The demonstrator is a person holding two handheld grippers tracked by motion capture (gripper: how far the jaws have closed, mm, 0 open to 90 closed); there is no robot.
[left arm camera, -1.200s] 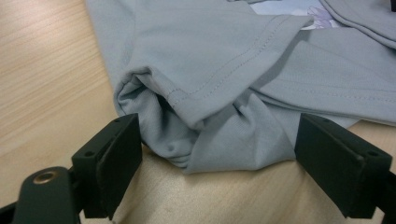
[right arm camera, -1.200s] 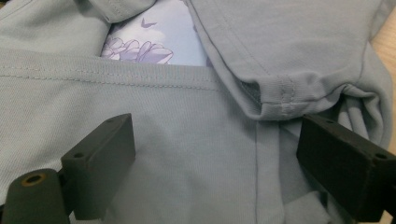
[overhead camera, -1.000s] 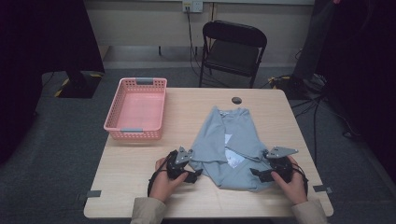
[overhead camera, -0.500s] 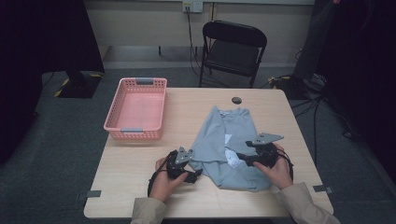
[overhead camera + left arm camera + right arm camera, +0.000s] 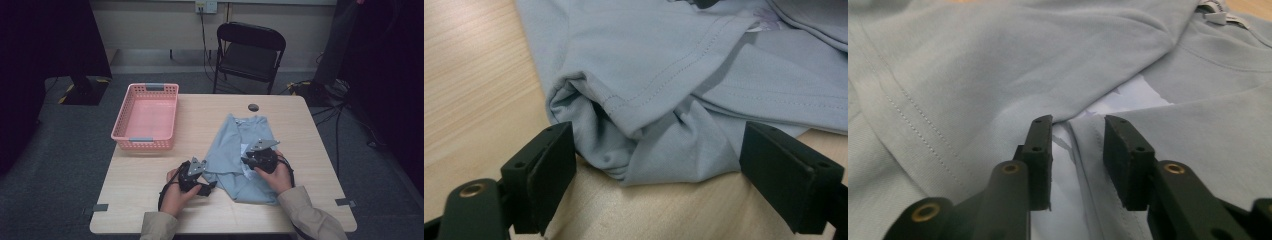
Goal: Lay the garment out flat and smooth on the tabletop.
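Fabric first: a pale blue T-shirt (image 5: 239,150) lies partly folded on the right half of the wooden bench (image 5: 150,200), collar toward the far edge, near a small dark disc (image 5: 253,107). Left tongs (image 5: 197,176) sit at the shirt's near-left corner. In the left gripper view those tongs (image 5: 659,165) stand spread wide, a bunched, hemmed fold of the shirt (image 5: 649,125) lying between the jaws at their tips, neither pad pressing on it.

Right tongs (image 5: 248,160) rest on top of the shirt, about the middle of its near half, pointing left toward the folded-over flap. In the right gripper view these tongs (image 5: 1078,150) have just been closing and now stand narrow, a stitched edge of the cloth (image 5: 1088,165) running up the gap between the jaws; whether the pads press it I cannot tell. A pink basket (image 5: 147,116) stands well apart at the bench's left.
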